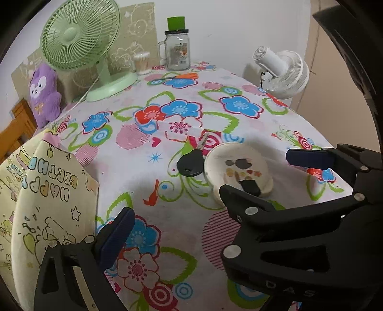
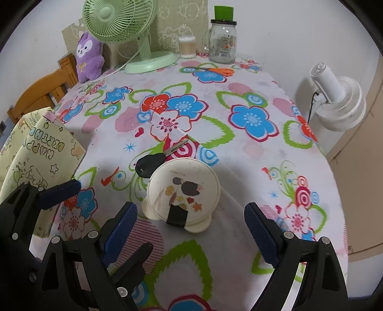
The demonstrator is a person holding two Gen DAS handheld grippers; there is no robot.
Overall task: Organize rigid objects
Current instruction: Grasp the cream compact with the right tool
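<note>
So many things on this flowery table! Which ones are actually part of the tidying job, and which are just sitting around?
Likely part of the job:
- round white case, between the open right gripper fingers
- black-headed key, beside the case
- gift bag, possibly the container

Just lying about:
- green fan
- white fan
- glass jar
- cotton swabs
- orange scissors
- purple plush

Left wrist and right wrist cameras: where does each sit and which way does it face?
Left wrist: on the left gripper, angled down across the flowered table at the round white case; one own finger and the intruding right gripper show.
Right wrist: on the right gripper, angled down at the same case; both own fingers show, left gripper at left.
Shared: case, black key, green fan, jar.
</note>
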